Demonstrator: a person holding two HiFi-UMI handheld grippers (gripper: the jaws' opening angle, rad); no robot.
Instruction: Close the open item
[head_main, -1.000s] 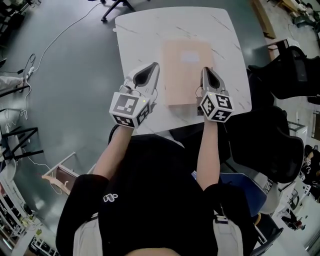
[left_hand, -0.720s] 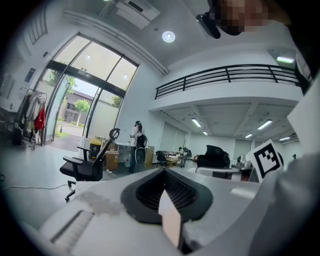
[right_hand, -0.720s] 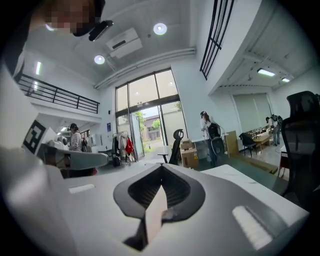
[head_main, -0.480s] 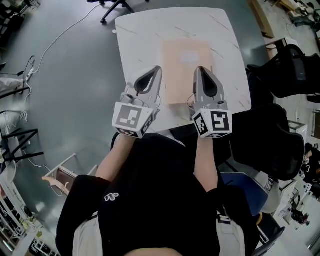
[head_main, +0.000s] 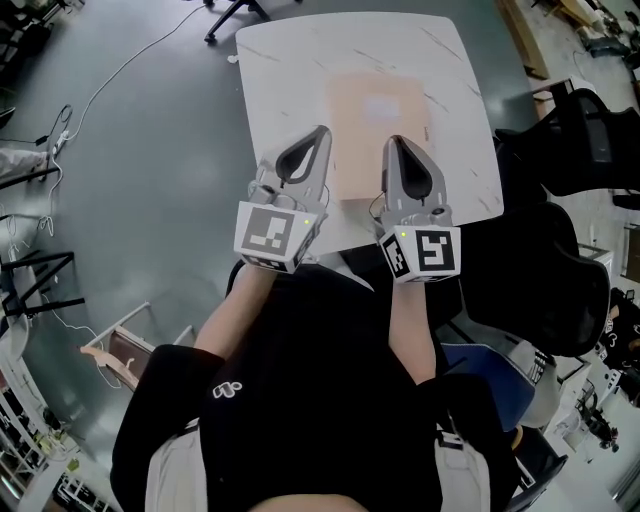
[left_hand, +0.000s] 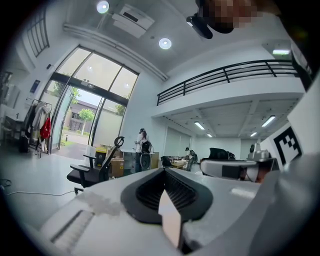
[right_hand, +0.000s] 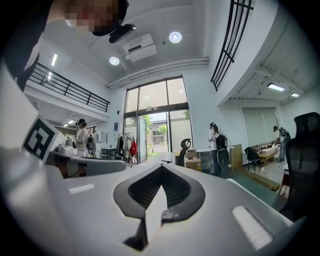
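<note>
Though near tan folder (head_main: 379, 115), left gripper (head_main: 319, 134) and right gripper (head_main: 392, 143) jaws fully together, holding nothing.

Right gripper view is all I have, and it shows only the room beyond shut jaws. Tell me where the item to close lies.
Observer: A tan folder lies flat on the white table, ahead of both grippers.
Operator: Report its state.
Observer: The head view shows it as one flat rectangle, so it looks closed.
Operator: Place the left gripper for me.
Observer: The left gripper is shut, with its tip just left of the folder's left edge.
</note>
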